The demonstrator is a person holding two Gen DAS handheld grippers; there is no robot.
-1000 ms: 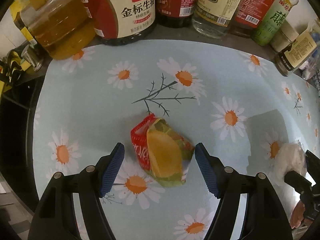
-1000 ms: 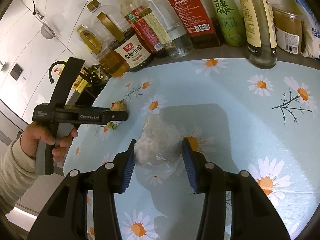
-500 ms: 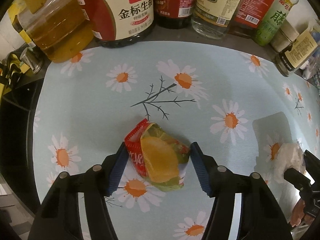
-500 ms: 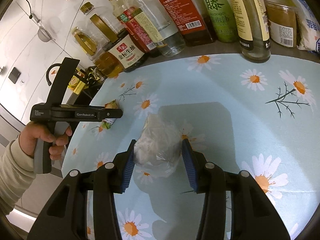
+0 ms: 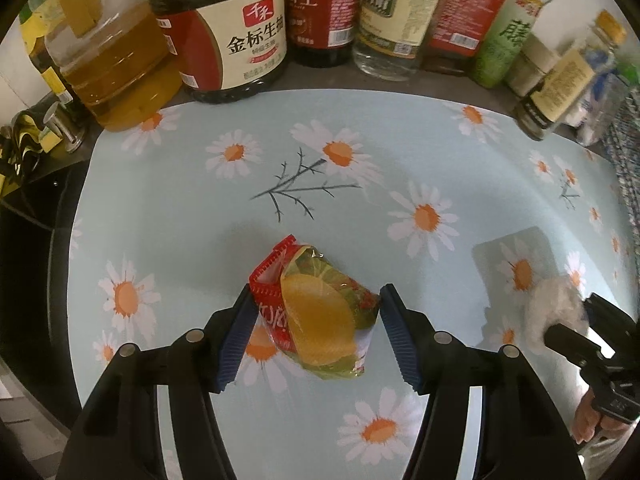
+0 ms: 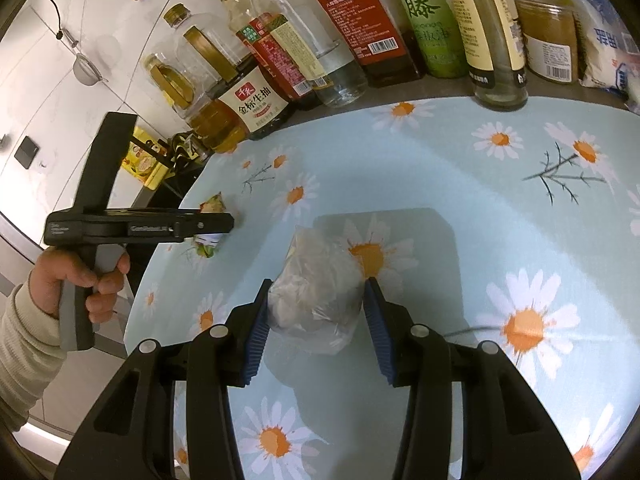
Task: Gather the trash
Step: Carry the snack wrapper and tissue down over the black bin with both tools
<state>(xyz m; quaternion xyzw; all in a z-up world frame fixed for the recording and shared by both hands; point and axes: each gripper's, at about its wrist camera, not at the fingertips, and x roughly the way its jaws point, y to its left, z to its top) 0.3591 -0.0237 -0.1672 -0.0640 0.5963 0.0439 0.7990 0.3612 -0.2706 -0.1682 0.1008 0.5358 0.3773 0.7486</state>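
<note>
A crumpled red, yellow and green snack wrapper (image 5: 316,308) lies on the daisy-print cloth (image 5: 200,208). My left gripper (image 5: 316,336) is shut on the wrapper, with both blue pads touching its sides. My right gripper (image 6: 316,316) is shut on a clear plastic bag stuffed with white paper (image 6: 316,288) and holds it just above the cloth. The bag also shows at the right of the left wrist view (image 5: 554,308). The left gripper and the wrapper (image 6: 210,222) show at the left of the right wrist view.
A row of oil, soy sauce and vinegar bottles (image 5: 236,40) stands along the back edge of the counter. More bottles, a jar (image 6: 548,36) and a white bag stand at the back right. The cloth's left edge drops to a dark gap (image 5: 32,240).
My left gripper's pads have closed in from either side until they touch the wrapper. My right gripper has kept its hold on the bag and lifted slightly.
</note>
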